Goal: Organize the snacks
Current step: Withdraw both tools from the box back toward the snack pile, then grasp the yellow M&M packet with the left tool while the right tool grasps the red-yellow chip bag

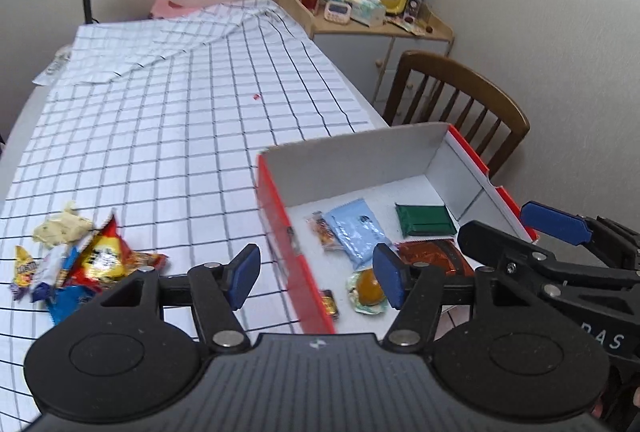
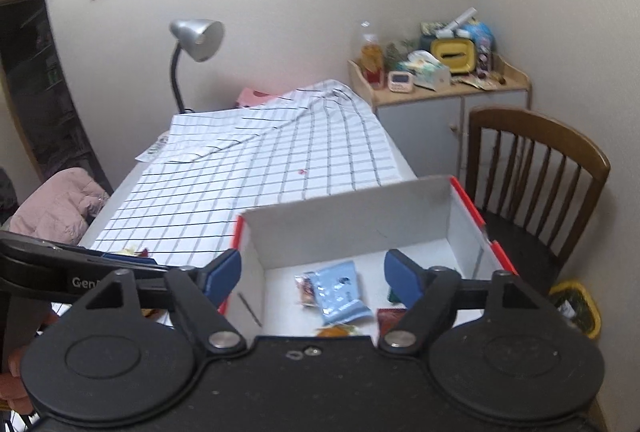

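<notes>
Left gripper (image 1: 316,274) and right gripper (image 2: 314,276) gape empty (over red-edged box (image 1: 276,216)).

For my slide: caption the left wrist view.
Open left tool above the red box of snacks, more wrappers waiting on the checked cloth.

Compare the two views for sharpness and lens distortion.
Left wrist view: mostly crisp, the snack pile readable, tablecloth grid bowed by the fisheye. Right wrist view: softer, motion-smeared, the light blue packet in the box blurred; dark corners in both.
</notes>
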The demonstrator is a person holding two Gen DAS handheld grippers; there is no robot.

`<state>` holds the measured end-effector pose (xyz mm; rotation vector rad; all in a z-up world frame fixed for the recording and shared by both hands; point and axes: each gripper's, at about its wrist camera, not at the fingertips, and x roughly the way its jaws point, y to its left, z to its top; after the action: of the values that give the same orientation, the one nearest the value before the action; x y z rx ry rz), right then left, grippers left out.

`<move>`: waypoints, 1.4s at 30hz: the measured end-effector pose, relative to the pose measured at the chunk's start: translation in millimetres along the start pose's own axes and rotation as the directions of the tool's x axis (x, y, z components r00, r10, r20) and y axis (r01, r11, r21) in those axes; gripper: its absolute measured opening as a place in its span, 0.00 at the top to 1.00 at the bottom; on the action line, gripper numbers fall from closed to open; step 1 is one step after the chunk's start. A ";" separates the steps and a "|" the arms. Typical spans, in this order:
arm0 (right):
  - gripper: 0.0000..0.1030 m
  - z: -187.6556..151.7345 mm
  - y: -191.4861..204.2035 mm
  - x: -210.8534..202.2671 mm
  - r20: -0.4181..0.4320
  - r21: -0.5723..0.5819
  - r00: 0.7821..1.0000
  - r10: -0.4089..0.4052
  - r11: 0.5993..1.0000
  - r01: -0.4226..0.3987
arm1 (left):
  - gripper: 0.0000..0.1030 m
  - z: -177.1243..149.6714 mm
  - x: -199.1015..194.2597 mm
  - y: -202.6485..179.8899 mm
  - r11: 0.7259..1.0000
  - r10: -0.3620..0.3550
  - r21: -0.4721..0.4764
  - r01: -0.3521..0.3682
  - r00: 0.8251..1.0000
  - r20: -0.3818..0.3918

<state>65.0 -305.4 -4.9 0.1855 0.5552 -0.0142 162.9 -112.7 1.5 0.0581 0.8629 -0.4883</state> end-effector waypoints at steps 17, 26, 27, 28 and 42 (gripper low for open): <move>0.01 -6.8 77.1 5.5 -0.013 -0.137 0.987 0.161 0.977 -0.162 | 0.28 -29.1 -54.3 77.4 0.984 0.120 -0.143 -0.102 0.986 0.118; 0.00 -11.9 111.9 25.3 -0.024 -0.174 0.969 0.246 0.953 -0.246 | 0.27 -45.1 -60.2 138.8 0.953 0.197 -0.253 -0.168 0.976 0.097; 0.00 -12.6 115.0 29.6 -0.030 -0.175 0.965 0.259 0.950 -0.260 | 0.27 -46.6 -59.7 146.1 0.948 0.205 -0.266 -0.175 0.975 0.091; 0.00 -13.8 118.1 33.9 -0.036 -0.174 0.962 0.271 0.946 -0.273 | 0.27 -48.7 -59.4 152.6 0.943 0.215 -0.278 -0.184 0.973 0.084; 0.00 -31.1 171.9 102.4 -0.149 -0.276 0.941 0.304 0.901 -0.335 | 0.27 -57.9 -38.5 249.1 0.854 0.347 -0.410 -0.321 0.938 -0.012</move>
<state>146.7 -127.0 -55.2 -0.0195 0.6166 0.4013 208.7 137.7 -44.0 -0.1881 0.8561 0.0249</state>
